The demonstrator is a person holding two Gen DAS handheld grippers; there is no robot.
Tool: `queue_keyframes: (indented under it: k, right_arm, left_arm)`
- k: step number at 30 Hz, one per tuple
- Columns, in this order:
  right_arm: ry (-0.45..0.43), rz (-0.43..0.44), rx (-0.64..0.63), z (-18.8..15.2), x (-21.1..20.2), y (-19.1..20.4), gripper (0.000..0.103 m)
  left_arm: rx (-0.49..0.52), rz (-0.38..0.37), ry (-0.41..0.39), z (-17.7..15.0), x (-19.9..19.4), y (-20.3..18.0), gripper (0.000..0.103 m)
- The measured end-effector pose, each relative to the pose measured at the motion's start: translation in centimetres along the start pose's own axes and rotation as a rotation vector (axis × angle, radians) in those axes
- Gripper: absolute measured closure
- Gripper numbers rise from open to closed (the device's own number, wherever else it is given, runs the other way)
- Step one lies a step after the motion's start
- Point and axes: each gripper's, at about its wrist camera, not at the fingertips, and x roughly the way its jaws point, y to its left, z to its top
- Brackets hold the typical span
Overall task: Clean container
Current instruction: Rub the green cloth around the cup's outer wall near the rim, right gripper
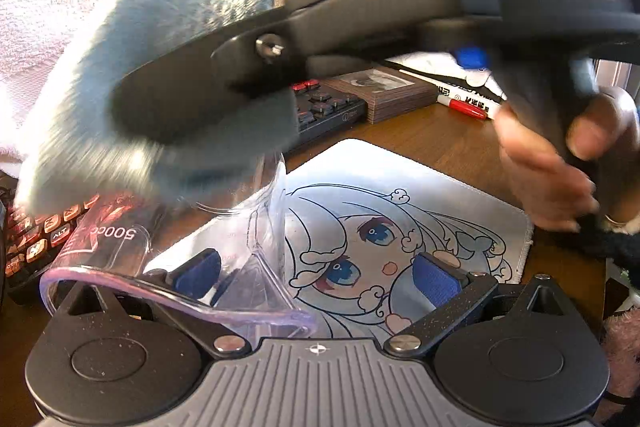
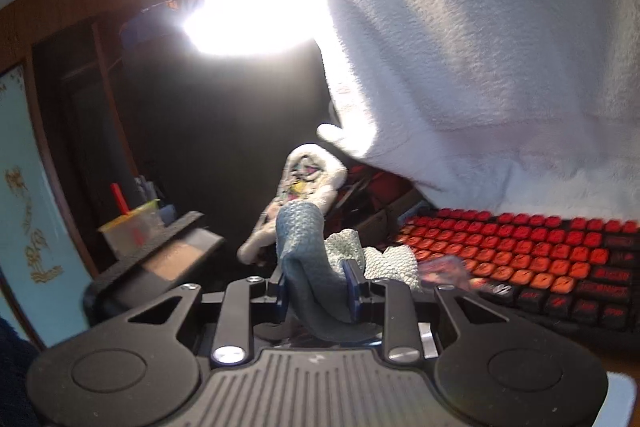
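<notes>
Left wrist view: cloth poised at the mouth of the measuring cup (image 1: 168,247)

Lying tipped on its side over the bench (image 1: 420,131), the clear cup has its long axis running from the left tongs (image 1: 316,275) up toward the keyboard (image 1: 44,231), its rim gripped by the left finger with the other finger standing clear. The right tongs (image 2: 318,291) are clamped on a blue cloth (image 1: 132,79), hanging just above the cup's far end, so the right hand (image 1: 560,163) is nearer for wiping inside.
</notes>
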Motion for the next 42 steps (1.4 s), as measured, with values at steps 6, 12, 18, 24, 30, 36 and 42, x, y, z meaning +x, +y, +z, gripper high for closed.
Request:
queue_keyframes:
  k: [6,12,18,24,30,36,42]
  right_arm:
    - [-0.034,-0.085,0.057,0.4,-0.1,-1.8,0.077]
    - [-0.015,-0.032,0.028,-0.1,0.4,-0.1,0.076]
    - [0.001,0.049,0.077,-0.2,0.2,-0.2,0.076]
    - [-0.009,-0.103,0.027,0.8,-0.1,-1.3,0.077]
    - [-0.011,-0.07,0.057,0.7,0.6,-1.1,0.076]
    - [0.022,0.042,0.049,0.3,1.1,0.5,0.076]
    - [0.018,-0.051,-0.007,0.7,0.7,0.0,0.077]
  left_arm:
    - [0.0,0.0,0.0,0.0,0.0,-0.1,0.0]
    - [0.001,0.0,0.0,0.1,0.2,-0.1,0.0]
    - [0.001,0.0,0.0,0.1,0.2,0.0,0.0]
    - [0.001,0.0,0.0,0.1,0.3,0.0,0.0]
    - [0.001,-0.001,0.0,0.1,0.3,0.1,0.0]
    - [0.002,-0.001,0.0,0.2,0.1,0.0,0.0]
    - [0.002,-0.001,0.0,0.2,0.1,0.0,0.0]
